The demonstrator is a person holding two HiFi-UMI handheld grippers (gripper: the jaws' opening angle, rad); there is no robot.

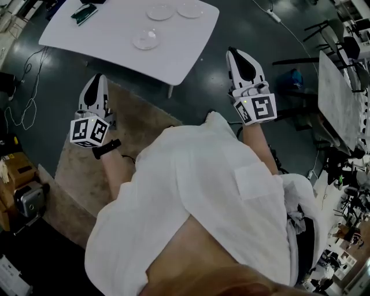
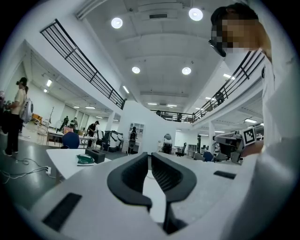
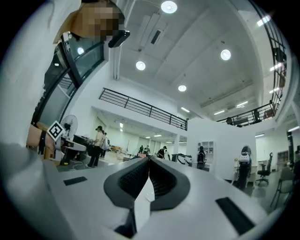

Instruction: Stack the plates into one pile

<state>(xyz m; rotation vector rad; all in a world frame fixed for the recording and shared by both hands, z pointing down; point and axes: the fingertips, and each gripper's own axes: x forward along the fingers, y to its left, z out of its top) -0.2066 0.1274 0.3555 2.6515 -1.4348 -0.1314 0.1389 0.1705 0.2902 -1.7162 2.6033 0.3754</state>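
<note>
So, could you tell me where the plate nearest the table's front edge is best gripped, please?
Probably its near rim. The plate lies flat on the white table, apart from the other two plates, so only the thin edge offers the jaws a hold. Come in low from the person's side, one jaw over the rim, one sliding beneath it.

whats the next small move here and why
Probably step toward the table and open the right tongs: the three plates lie unstacked on it, out of reach, and both the right tongs and the left tongs are shut and empty.
</note>
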